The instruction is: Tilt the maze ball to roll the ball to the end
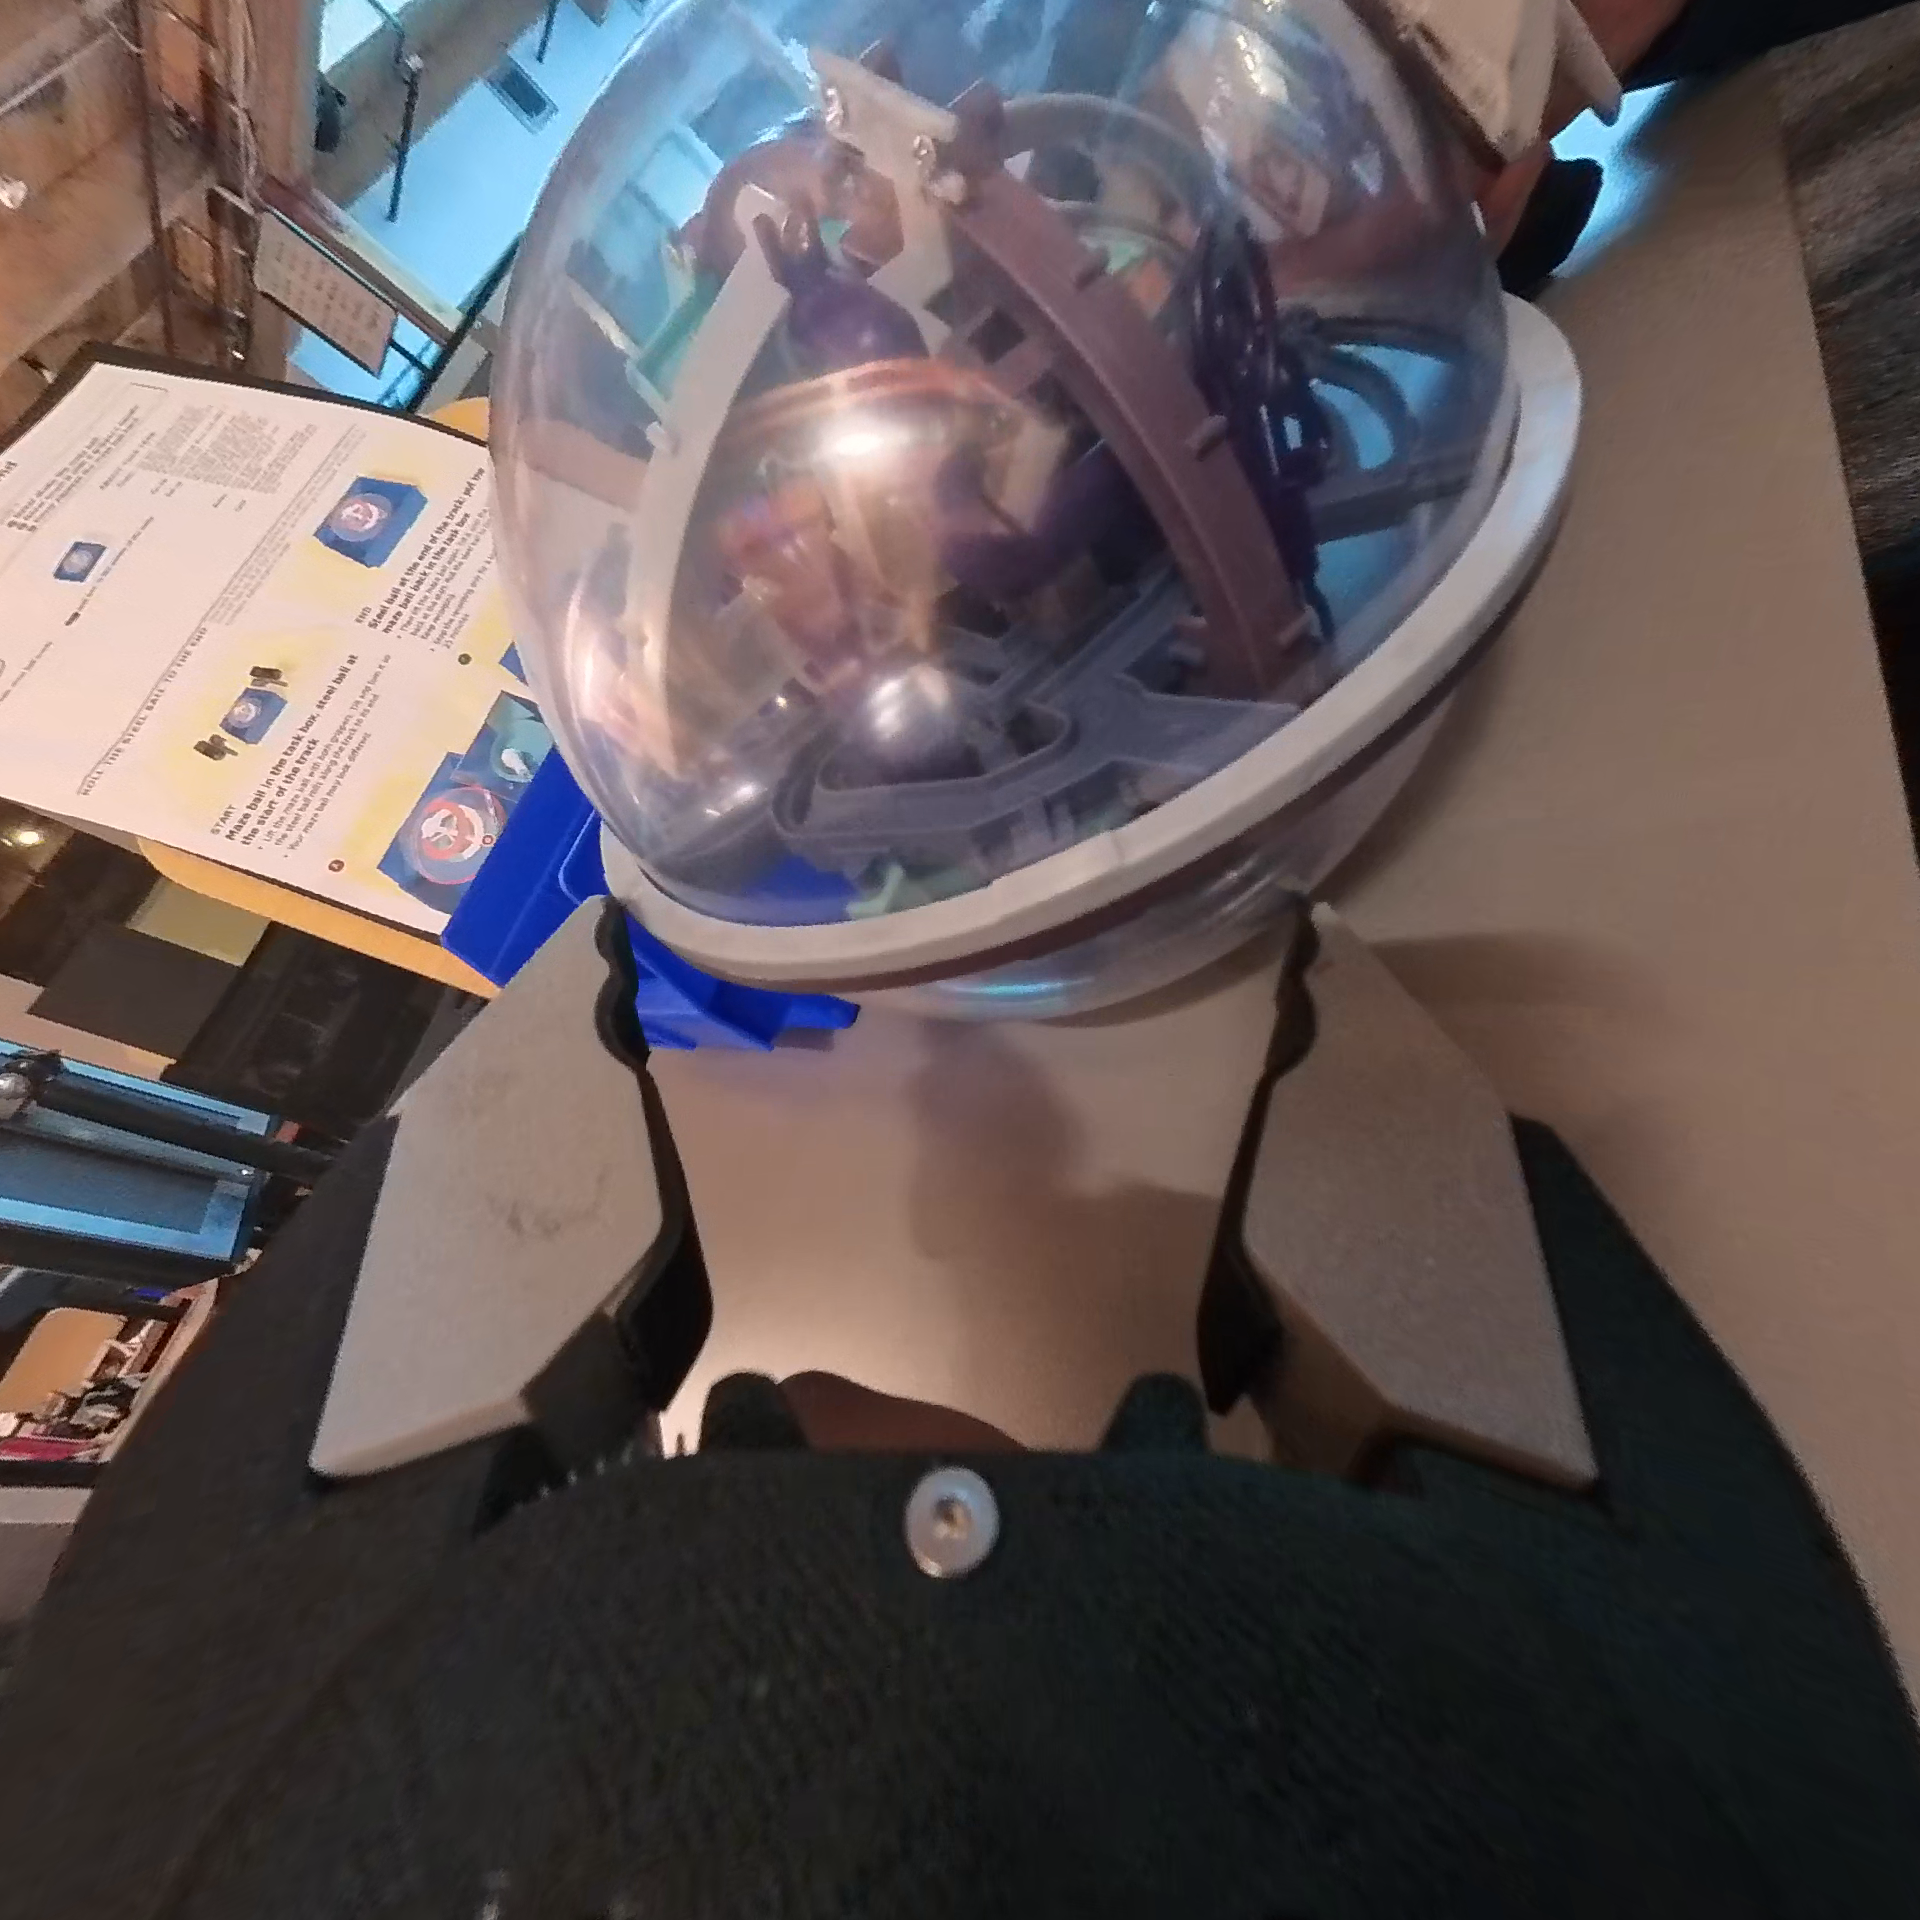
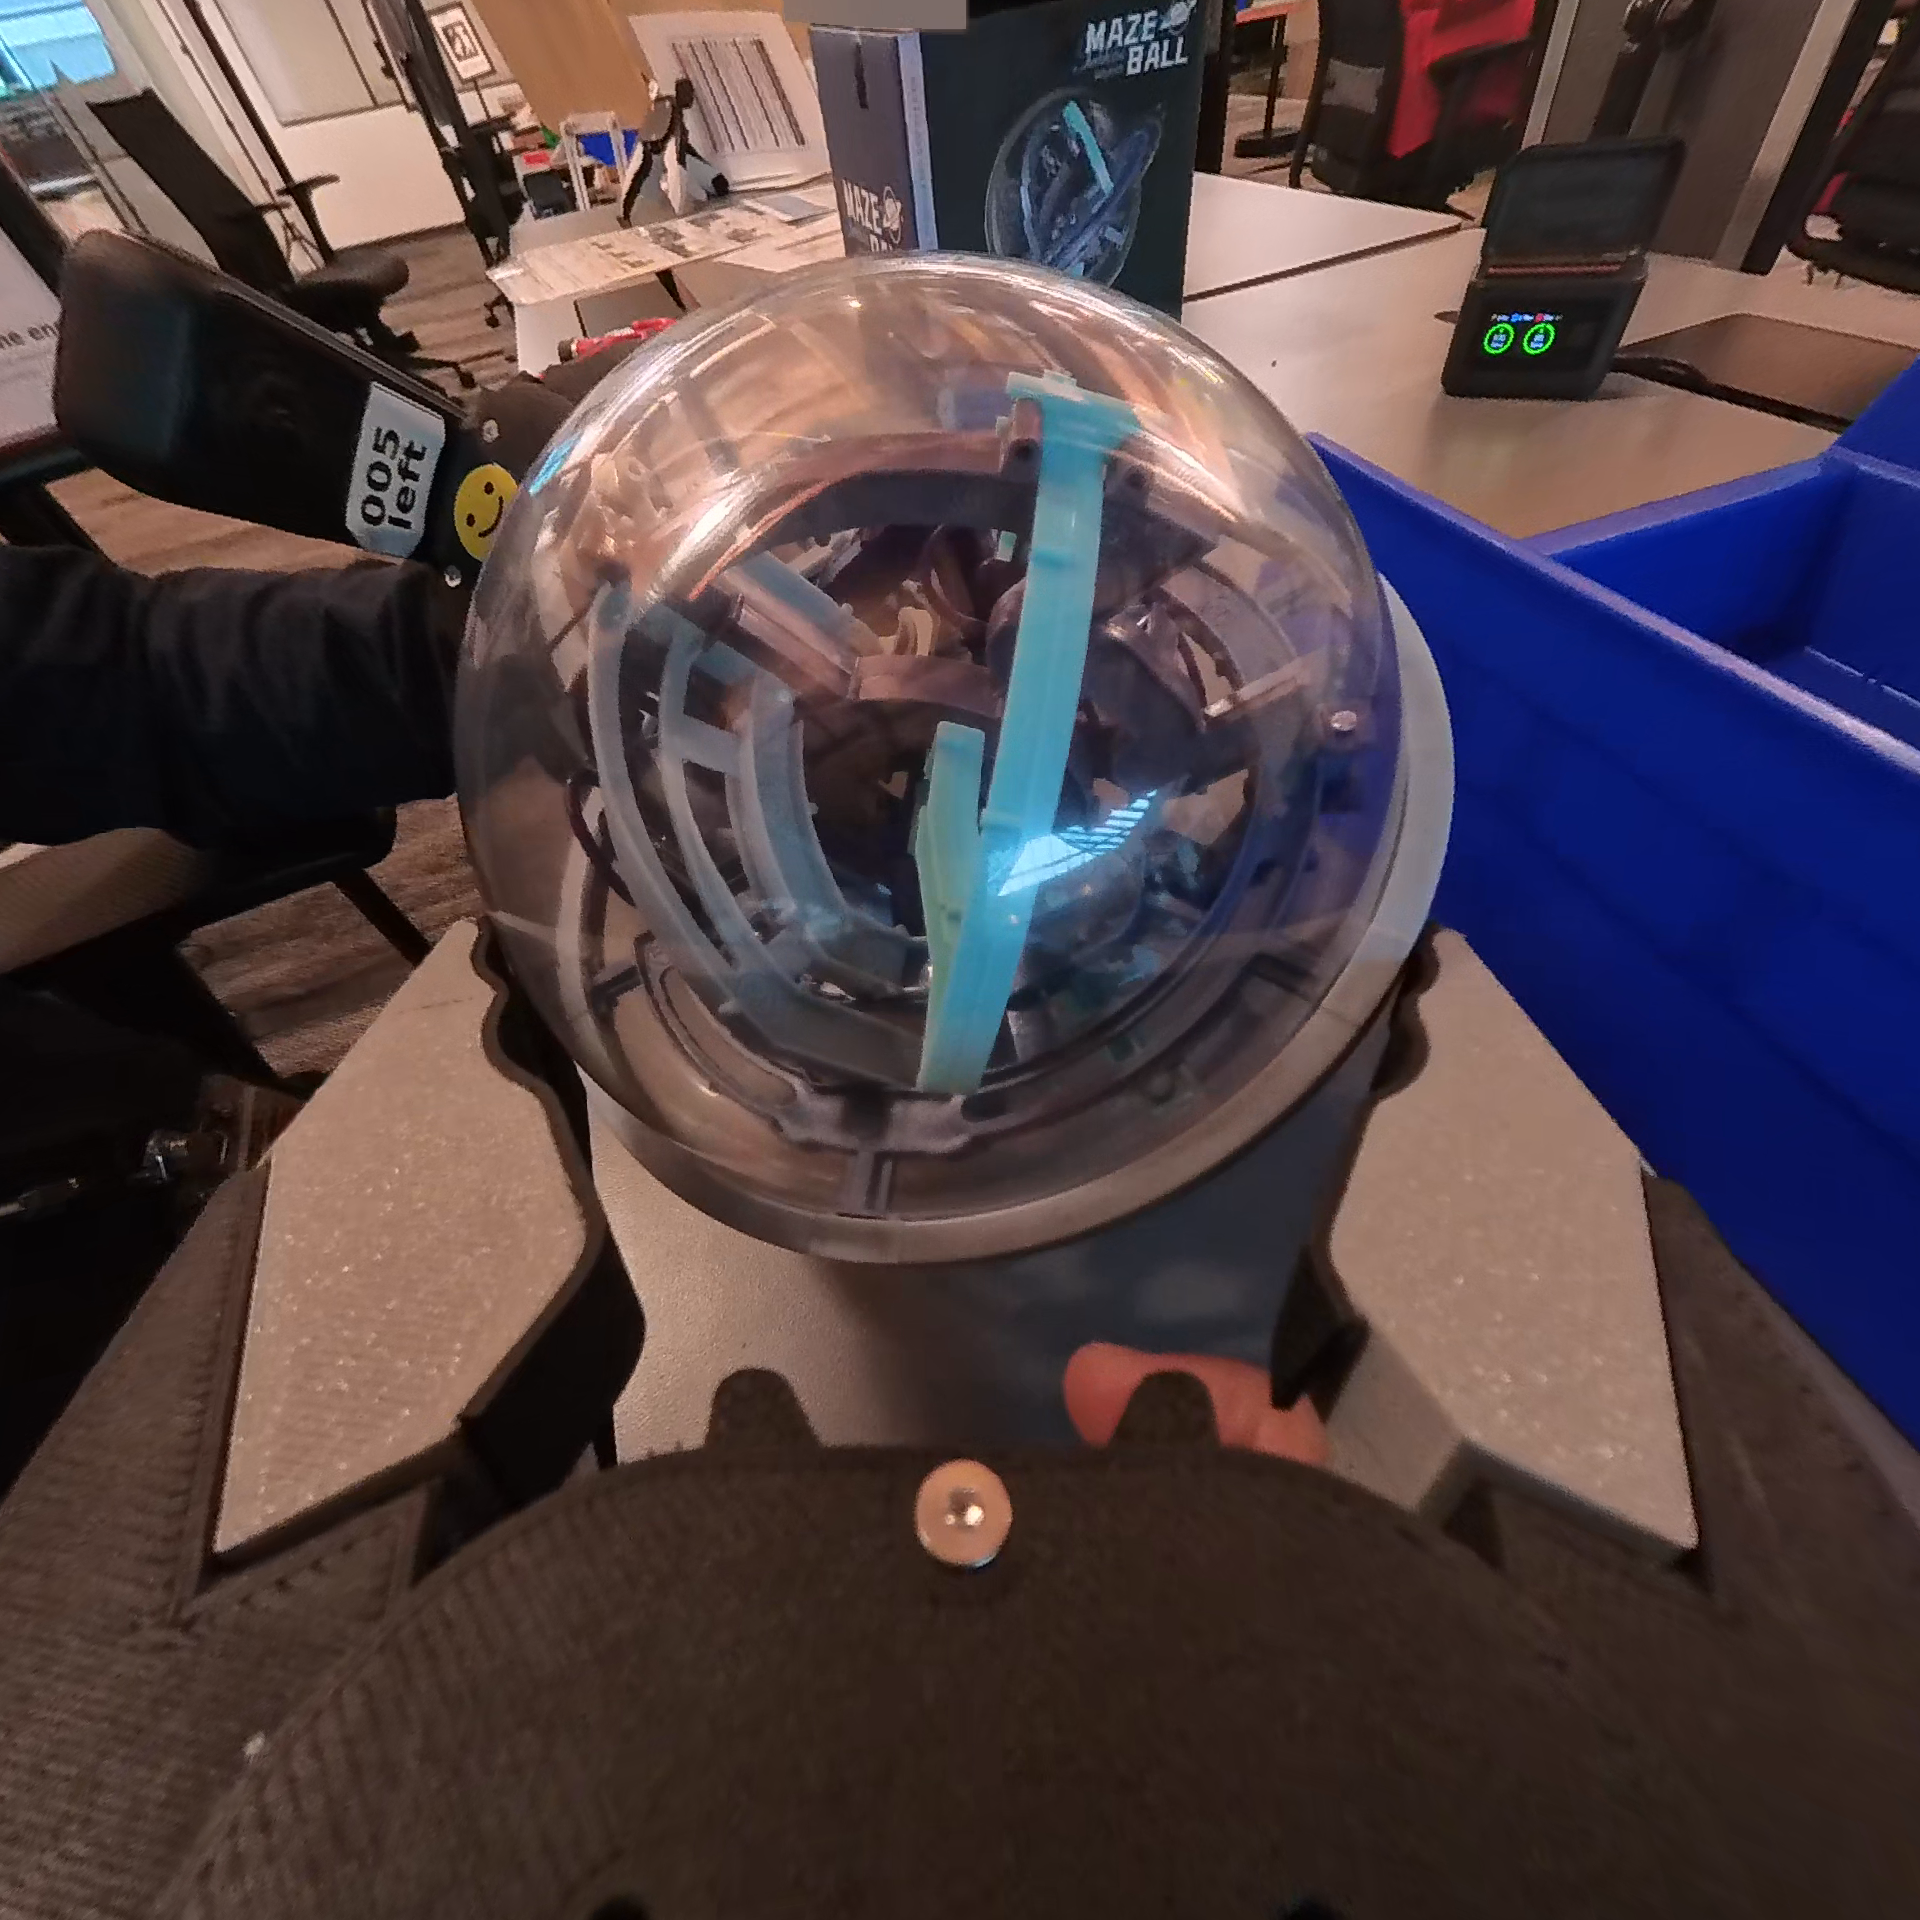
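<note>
The maze ball point(image 1: 997, 540) is a clear sphere with a white equator ring and coloured tracks inside, held off the beige table between both grippers. My left gripper point(image 1: 956, 925) has its fingers spread wide, with the tips against the ball's lower rim. A small steel ball point(image 1: 904, 701) sits on a grey track near that rim. In the right wrist view the maze ball point(image 2: 935, 748) fills the gap between the fingers of my right gripper point(image 2: 961, 961), with a turquoise track facing the camera. The left gripper's black body point(image 2: 312, 447) presses the ball's far left side.
A blue bin point(image 2: 1662, 779) stands right of the ball and also shows in the left wrist view point(image 1: 540, 894). A printed instruction sheet point(image 1: 208, 582) lies beyond it. The dark maze ball box point(image 2: 1039, 135) and a black device with a green display point(image 2: 1558, 291) stand on the table point(image 1: 1558, 727).
</note>
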The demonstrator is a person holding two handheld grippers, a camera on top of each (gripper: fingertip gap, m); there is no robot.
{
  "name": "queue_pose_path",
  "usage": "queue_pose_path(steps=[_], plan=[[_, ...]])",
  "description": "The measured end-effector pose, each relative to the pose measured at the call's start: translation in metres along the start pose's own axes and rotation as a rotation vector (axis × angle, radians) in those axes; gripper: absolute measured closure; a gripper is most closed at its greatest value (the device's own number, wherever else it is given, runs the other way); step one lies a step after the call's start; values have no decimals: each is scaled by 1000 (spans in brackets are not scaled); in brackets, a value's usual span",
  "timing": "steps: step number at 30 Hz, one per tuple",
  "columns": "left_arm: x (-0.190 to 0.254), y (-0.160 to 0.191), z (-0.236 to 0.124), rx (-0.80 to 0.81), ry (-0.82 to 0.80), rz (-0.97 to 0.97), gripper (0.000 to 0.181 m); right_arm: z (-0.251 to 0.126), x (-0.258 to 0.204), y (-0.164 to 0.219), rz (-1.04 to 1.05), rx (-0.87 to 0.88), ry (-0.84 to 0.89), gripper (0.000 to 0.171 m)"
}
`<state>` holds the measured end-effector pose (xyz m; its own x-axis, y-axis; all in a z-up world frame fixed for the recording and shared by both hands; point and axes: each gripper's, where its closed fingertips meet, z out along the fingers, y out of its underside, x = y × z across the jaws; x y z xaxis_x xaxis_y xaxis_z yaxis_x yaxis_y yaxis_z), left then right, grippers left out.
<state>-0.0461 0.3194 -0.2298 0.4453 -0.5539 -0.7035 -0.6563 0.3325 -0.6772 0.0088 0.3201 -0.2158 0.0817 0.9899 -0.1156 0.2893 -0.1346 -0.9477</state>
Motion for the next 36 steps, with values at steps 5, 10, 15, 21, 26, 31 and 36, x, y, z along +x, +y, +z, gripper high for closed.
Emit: queue_pose_path(steps=[5,10,15,21,26,31,36], plan=[[0,0,0,0,-2,1,61,0,0,0,2,-2,-2,14],[0,-1,1,2,-8,5,61,-1,0,1,14,7,-17,14],[0,-2,0,9,-18,21,60,-1,-1,2,-3,4,-17,14],[0,-2,0,14,-29,38,61,-1,-1,2,-22,1,-16,14],[1,-4,-1,24,-35,50,61,-2,-2,3,-33,-5,-22,14],[1,-5,-1,26,-35,51,61,-3,-3,4,-35,-7,-24,15],[1,-5,-1,27,-36,54,61,-3,-3,4,-38,-9,-21,15]])
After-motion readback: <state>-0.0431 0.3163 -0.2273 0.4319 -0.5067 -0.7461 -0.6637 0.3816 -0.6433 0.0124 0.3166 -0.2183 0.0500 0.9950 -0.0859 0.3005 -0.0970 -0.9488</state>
